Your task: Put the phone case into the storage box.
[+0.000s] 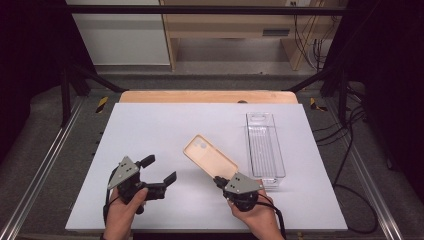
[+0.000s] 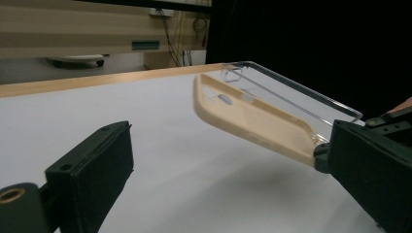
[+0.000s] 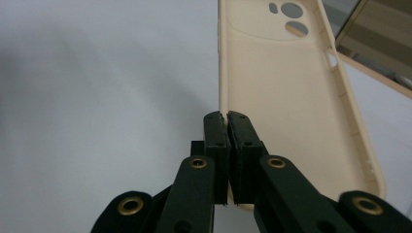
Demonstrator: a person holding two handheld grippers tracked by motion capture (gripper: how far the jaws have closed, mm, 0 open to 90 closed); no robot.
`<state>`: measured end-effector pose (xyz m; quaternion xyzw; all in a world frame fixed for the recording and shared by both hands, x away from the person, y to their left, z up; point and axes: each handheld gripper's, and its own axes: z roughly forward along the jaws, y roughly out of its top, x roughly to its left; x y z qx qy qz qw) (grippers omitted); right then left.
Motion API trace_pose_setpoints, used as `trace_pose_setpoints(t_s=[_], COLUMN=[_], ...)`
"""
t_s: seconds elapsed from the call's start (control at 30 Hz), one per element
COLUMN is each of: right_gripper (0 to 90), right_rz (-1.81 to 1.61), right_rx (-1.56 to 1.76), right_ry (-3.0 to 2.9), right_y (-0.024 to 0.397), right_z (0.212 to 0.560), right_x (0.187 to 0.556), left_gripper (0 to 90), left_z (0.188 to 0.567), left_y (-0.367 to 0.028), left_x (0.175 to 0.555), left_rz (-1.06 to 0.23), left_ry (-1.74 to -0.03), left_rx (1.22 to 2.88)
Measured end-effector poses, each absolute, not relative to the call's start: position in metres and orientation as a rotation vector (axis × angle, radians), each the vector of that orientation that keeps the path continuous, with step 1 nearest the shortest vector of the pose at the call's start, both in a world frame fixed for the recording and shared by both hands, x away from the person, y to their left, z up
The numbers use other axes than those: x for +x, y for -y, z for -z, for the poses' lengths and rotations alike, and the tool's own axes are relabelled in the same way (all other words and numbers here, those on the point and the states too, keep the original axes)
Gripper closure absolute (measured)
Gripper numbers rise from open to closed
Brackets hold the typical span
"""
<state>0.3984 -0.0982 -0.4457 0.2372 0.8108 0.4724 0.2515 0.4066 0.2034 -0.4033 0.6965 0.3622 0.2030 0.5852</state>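
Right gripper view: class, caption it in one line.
Right gripper shut on the rim of a beige phone case, above the white table.

I work at a white table top (image 1: 150,130) that fills the middle of the high view; a strip of bare wood (image 1: 207,96) runs along its far edge. Grey carpet floor (image 1: 45,150) lies at the left and right of the frame. Black frame bars (image 1: 200,9) cross the top edge, with slanted struts (image 1: 92,75) at upper left and upper right. Metal rails (image 1: 35,180) run diagonally down the lower corners. A light wooden bench (image 1: 240,27) stands at top centre, a white panel (image 1: 120,35) to its left. Black cables (image 1: 307,35) hang at upper right and trail over the floor at right. Both side edges fall dark.
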Motion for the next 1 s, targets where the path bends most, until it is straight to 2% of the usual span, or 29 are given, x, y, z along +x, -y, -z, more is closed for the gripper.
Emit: trace_pose_setpoints(t_s=[0.13,0.33,0.43,0.7,0.83,0.97,1.0], right_gripper=[87.8,87.8,87.8,87.8,87.8,87.8,87.8], right_rz=[-1.321,-1.358,-1.368,-1.373,-1.373,-1.375,-1.374], right_rx=[0.649,0.652,0.661,0.659,0.654,0.659,0.66], right_ry=[-2.144,-2.061,-2.028,-2.019,-2.019,-2.027,-2.033], right_y=[0.094,0.095,0.1,0.097,0.095,0.093,0.092], right_z=[0.44,0.434,0.432,0.435,0.436,0.438,0.439], right_x=[0.403,0.401,0.399,0.397,0.396,0.395,0.395], left_gripper=[3.9,9.0,14.5,27.1,33.4,38.3,42.9], left_z=[0.391,0.387,0.389,0.391,0.393,0.393,0.394], left_y=[-0.189,-0.177,-0.169,-0.16,-0.158,-0.159,-0.161], left_x=[0.424,0.446,0.458,0.47,0.474,0.476,0.477], left_rz=[-0.466,-0.379,-0.301,-0.226,-0.148,-0.145,-0.141], left_ry=[-0.868,-0.908,-0.941,-0.98,-1.016,-1.026,-1.038], left_rx=[1.622,1.633,1.585,1.561,1.509,1.493,1.489])
